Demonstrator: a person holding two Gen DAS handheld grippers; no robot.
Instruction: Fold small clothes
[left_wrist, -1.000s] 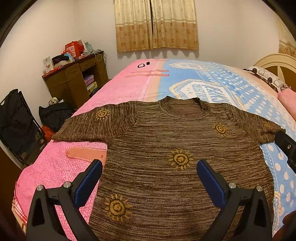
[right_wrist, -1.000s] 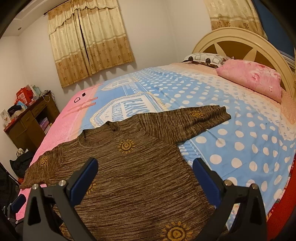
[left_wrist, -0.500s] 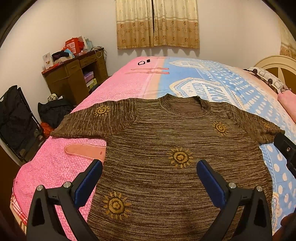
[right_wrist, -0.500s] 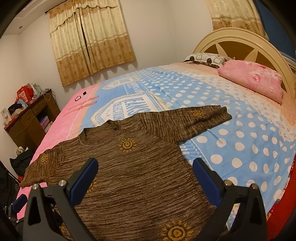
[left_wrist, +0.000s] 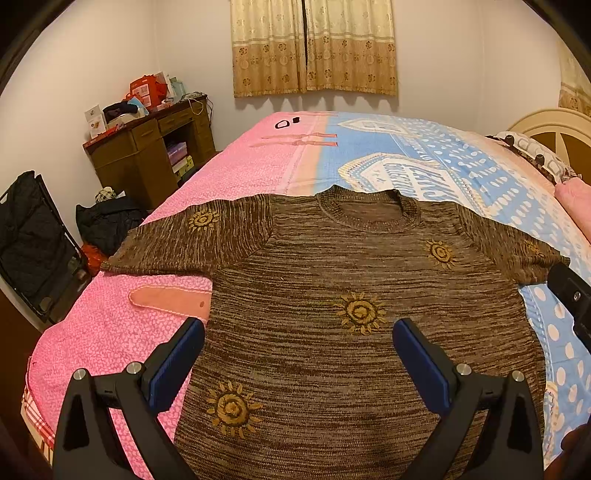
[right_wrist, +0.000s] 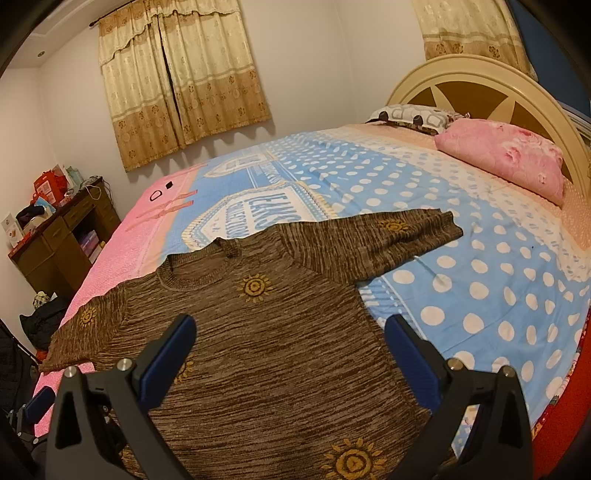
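A brown knit sweater (left_wrist: 332, 288) with yellow sun motifs lies spread flat on the bed, collar away from me and both sleeves stretched out sideways; it also fills the lower middle of the right wrist view (right_wrist: 266, 332). My left gripper (left_wrist: 298, 334) hovers open over the sweater's lower left part, nothing between its blue pads. My right gripper (right_wrist: 290, 330) is open above the sweater's lower right part, also holding nothing. A black piece of the right gripper (left_wrist: 570, 291) shows at the right edge of the left wrist view.
The bed cover is pink (left_wrist: 110, 325) on the left and blue with white dots (right_wrist: 480, 288) on the right. A pink pillow (right_wrist: 506, 158) and headboard (right_wrist: 472, 88) lie far right. A cluttered wooden desk (left_wrist: 147, 151) and dark bags (left_wrist: 33, 236) stand left of the bed.
Both grippers have drifted slightly, so the sweater sits a little lower and nearer in the views. The sweater itself has not moved and both grippers stay open.
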